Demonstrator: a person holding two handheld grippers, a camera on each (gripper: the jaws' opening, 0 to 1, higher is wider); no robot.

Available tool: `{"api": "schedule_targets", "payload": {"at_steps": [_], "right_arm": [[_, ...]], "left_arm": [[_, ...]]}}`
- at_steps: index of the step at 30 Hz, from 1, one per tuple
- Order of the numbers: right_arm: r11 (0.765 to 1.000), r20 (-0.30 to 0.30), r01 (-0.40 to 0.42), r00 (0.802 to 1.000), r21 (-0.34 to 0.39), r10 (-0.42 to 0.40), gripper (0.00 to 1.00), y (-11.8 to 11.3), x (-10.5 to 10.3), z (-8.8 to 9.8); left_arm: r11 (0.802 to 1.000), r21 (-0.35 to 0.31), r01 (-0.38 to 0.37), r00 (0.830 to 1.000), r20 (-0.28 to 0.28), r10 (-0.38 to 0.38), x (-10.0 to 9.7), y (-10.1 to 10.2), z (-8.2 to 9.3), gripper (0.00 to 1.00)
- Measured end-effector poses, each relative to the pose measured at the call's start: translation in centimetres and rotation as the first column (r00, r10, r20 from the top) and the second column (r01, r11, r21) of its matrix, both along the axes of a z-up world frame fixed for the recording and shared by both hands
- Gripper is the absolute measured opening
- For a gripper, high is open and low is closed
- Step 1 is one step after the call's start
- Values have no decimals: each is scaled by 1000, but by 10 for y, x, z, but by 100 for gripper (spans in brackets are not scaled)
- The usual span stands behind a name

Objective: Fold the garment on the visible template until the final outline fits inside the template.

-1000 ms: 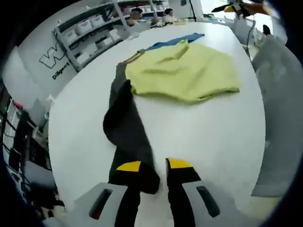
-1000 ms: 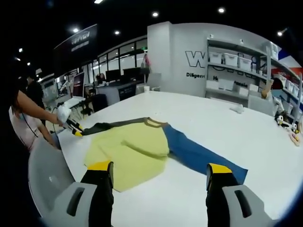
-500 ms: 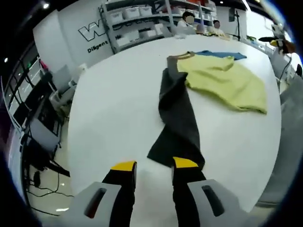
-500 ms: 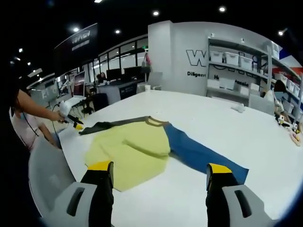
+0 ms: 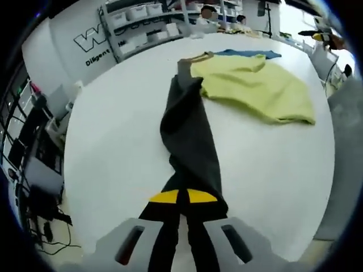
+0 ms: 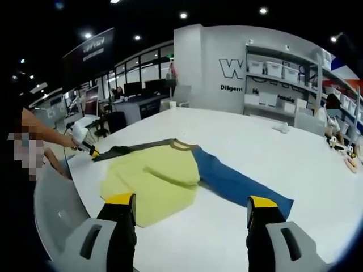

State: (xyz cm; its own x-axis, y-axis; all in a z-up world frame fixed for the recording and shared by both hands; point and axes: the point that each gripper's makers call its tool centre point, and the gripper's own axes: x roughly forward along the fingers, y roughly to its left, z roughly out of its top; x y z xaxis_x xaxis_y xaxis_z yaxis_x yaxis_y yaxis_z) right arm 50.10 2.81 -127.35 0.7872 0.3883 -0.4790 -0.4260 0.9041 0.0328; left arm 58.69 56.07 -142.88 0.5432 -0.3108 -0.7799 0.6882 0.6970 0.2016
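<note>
Here, a white table [image 6: 266,164] is seen carrying the garment [image 6: 156,175], its yellow body flat, a blue sleeve [image 6: 238,184] spread one way and a dark sleeve [image 5: 190,141] the other. The dark sleeve's cuff is pinched between the closed jaws of the left gripper [image 5: 182,197]. The right gripper [image 6: 191,207] is held open above the table, empty. If the cuff is pulled too hard, the body could be dragged askew; no template outline can be made out.
</note>
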Motion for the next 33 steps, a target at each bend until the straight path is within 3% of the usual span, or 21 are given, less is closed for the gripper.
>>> {"api": "schedule_targets", "payload": {"at_steps": [2, 3, 6, 9, 12, 14, 19, 20, 23, 25, 27, 33], "right_arm": [[1000, -2, -1, 1000, 4, 1, 77, 2, 1, -2], [1000, -3, -3, 1000, 4, 3, 77, 4, 1, -2], [1000, 3, -12, 1000, 3, 12, 77, 9, 2, 0], [1000, 7, -14, 1000, 9, 14, 77, 12, 3, 0], [1000, 8, -17, 1000, 13, 16, 77, 13, 4, -1], [1000, 7, -17, 1000, 15, 17, 77, 14, 4, -1], [1000, 11, -20, 1000, 24, 19, 77, 16, 4, -2], [999, 12, -19, 1000, 27, 19, 77, 16, 5, -2], [999, 12, -21, 1000, 29, 21, 77, 16, 4, -3], [999, 11, -21, 1000, 35, 20, 77, 16, 4, -3], [999, 9, -22, 1000, 35, 22, 77, 16, 4, -5], [999, 5, -29, 1000, 33, 29, 77, 18, 3, -5]], "left_arm": [[997, 71, -34, 999, -18, 35, 5, 11, 2, 2], [993, 118, 17, 998, 56, -23, 18, 14, 13, 1], [995, 69, -65, 989, 140, 55, 42, 21, 43, 1], [992, 103, -71, 967, 250, 43, 67, 33, 80, 1], [994, 56, -96, 946, 317, 73, 85, 37, 115, 2], [992, 16, -126, 920, 376, 111, 98, 42, 145, 2], [980, -60, -189, 853, 484, 194, 109, 57, 188, 2], [981, -52, -189, 857, 479, 191, 107, 59, 188, 2], [973, -26, -228, 841, 498, 211, 104, 72, 189, 2], [962, -33, -269, 849, 463, 254, 98, 83, 177, 2], [963, -21, -270, 853, 459, 249, 96, 88, 169, 2], [949, 15, -314, 887, 362, 288, 78, 100, 124, 2]]}}
